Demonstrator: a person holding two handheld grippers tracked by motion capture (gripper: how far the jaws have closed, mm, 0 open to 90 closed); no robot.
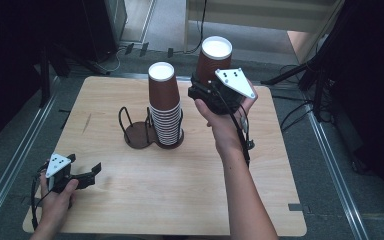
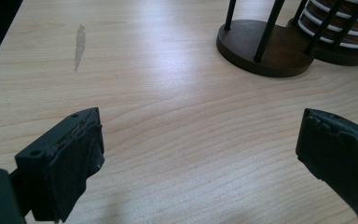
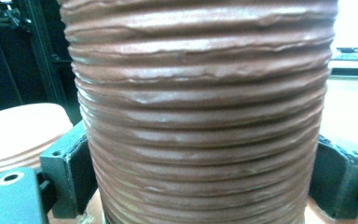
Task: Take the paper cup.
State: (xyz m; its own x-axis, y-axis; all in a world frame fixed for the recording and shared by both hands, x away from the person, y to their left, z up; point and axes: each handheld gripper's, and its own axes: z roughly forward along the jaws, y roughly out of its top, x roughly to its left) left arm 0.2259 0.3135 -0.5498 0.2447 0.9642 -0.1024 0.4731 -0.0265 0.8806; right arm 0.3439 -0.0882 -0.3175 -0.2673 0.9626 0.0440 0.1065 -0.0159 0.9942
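Observation:
A brown ribbed paper cup (image 1: 213, 59), upside down with its white bottom up, is held in the air over the table's far right, and my right gripper (image 1: 206, 91) is shut on it. Up close the cup's ribbed wall (image 3: 200, 116) sits between both black jaws. A tall stack of upside-down brown cups (image 1: 164, 107) stands in the right ring of a dark two-ring wire holder (image 1: 139, 134), whose left ring is empty. My left gripper (image 1: 86, 175) rests open near the front left corner, with bare wood between its fingertips (image 2: 63, 163).
The wooden table (image 1: 145, 195) has free room in front of the holder base (image 2: 261, 46) and along the near side. Beyond the far edge lie cables and dark stands on grey floor. A faint stain (image 2: 79, 44) marks the left of the tabletop.

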